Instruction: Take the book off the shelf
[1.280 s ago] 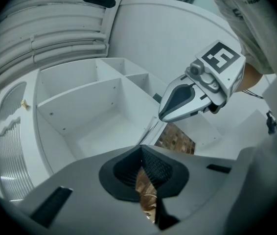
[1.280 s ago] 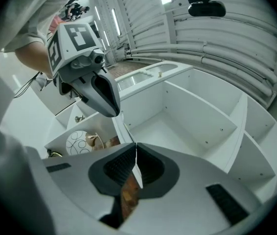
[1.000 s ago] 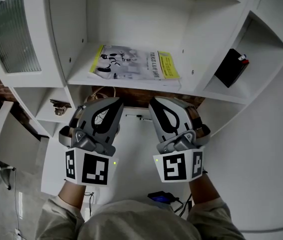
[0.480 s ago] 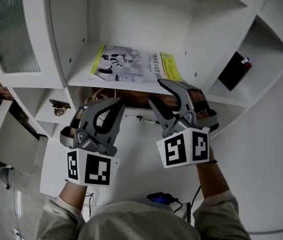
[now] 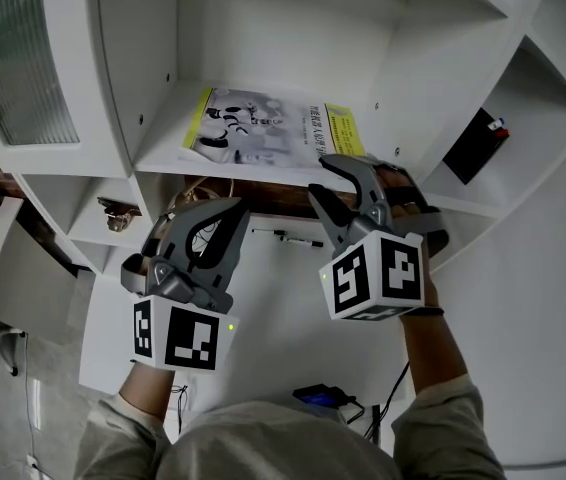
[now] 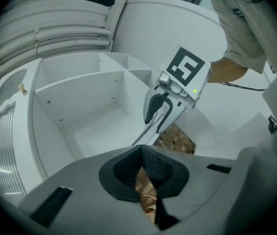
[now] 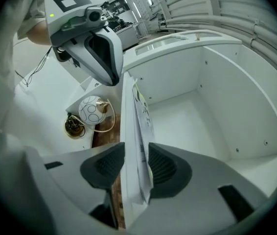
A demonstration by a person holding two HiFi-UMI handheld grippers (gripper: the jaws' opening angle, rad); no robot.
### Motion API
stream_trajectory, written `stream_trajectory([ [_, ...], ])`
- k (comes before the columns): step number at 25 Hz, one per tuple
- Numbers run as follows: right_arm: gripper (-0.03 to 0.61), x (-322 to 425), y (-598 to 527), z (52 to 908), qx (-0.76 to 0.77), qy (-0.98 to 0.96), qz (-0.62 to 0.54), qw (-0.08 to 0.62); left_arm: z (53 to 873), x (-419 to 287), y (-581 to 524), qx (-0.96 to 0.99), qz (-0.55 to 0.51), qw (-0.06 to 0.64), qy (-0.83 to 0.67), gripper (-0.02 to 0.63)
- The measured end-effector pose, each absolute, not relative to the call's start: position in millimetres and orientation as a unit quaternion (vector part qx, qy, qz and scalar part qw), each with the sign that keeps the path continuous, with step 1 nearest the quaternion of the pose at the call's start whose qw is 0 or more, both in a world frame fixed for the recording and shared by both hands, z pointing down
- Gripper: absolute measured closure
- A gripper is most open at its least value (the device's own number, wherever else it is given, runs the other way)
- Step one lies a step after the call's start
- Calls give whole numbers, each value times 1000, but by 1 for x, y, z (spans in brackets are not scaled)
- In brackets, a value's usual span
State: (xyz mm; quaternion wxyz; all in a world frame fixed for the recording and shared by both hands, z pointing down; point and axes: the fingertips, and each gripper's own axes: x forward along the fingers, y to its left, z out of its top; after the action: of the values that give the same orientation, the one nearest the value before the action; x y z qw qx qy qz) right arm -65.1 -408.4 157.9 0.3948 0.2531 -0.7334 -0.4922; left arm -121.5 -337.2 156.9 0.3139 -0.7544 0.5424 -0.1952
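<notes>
A thin book (image 5: 263,128) with a white and yellow cover lies flat on the white shelf board (image 5: 163,153), its near edge at the board's front. My right gripper (image 5: 325,180) reaches over that front right corner, one finger above the book and one below the board. In the right gripper view the book's edge (image 7: 141,126) and the board stand between the jaws of that gripper (image 7: 134,160), which are closing; a gap still shows on the board's side. My left gripper (image 5: 228,208) hangs shut and empty below the shelf, left of the right one.
A black box (image 5: 475,146) sits in the cubby to the right. A ribbed glass door (image 5: 18,68) stands at the left. Below the shelf lie a marker pen (image 5: 288,236) and, on a lower ledge, a round white lamp (image 7: 92,109) beside a brass object (image 7: 72,125).
My right gripper has opened and risen from below the shelf to the book's front right corner, its fingers now straddling book and board. The left gripper has stayed in place.
</notes>
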Motion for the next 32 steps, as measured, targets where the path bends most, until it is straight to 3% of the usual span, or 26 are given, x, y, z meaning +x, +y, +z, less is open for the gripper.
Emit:
stream_trajectory([
  [2,483,-66,-406,162,244,-734,-489,403,157,-122,-336,-753,-196,314,544,604],
  [3,492,-66,-406,163,242,-733,-490,405,156,-123,-335,-752,-196,315,545,604],
  [17,506,-66,-381,156,231,-728,-496,413,148,-124,-335,-703,-277,367,543,601],
  [18,507,-66,-378,154,230,-729,-496,412,148,-124,-337,-698,-292,372,538,589],
  [21,506,-67,-374,152,228,-731,-496,409,150,-126,-346,-676,-335,391,527,425],
  [24,507,-69,-372,151,222,-733,-498,406,152,-129,-360,-640,-389,420,512,362],
  [27,506,-69,-366,151,220,-733,-502,403,150,-131,-371,-585,-441,461,500,325],
  [32,506,-49,-337,161,225,-737,-495,401,164,-119,-380,-544,-500,486,467,322],
])
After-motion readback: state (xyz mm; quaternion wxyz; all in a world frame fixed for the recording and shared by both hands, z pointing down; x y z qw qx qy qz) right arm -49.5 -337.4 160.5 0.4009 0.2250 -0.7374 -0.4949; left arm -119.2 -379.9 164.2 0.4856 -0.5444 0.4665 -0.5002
